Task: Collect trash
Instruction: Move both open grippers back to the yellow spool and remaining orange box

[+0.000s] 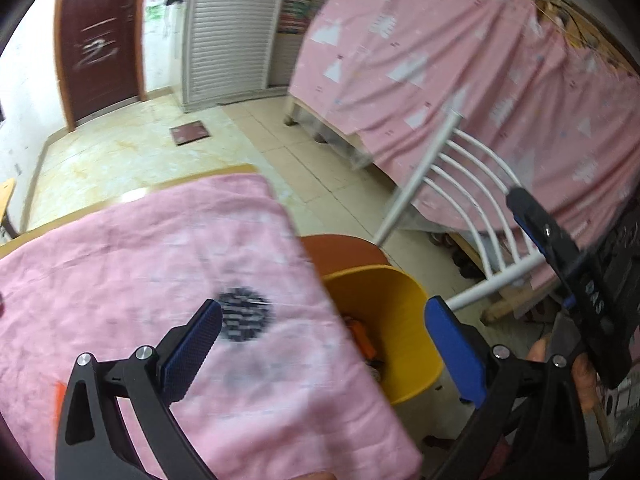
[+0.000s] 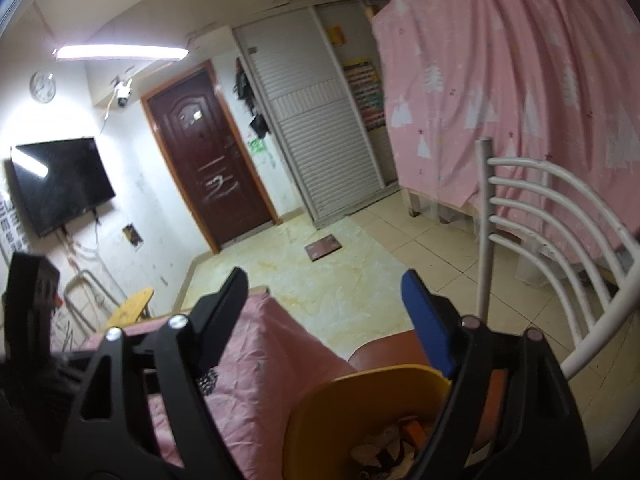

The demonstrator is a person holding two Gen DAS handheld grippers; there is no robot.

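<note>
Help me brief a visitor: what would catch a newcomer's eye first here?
Probably the yellow bin with scraps inside, standing on a brown chair seat beside the pink-clothed table. Next, the big pink sheet with white trees draped at right behind the white chair back.

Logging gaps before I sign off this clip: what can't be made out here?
- Contents of the yellow bin: right wrist view, cut by the bottom edge and hidden behind the right hand-held gripper.
- Dark patch on the pink cloth: left wrist view, motion-blurred.
- Orange item: left edge, behind the left hand-held gripper.
</note>
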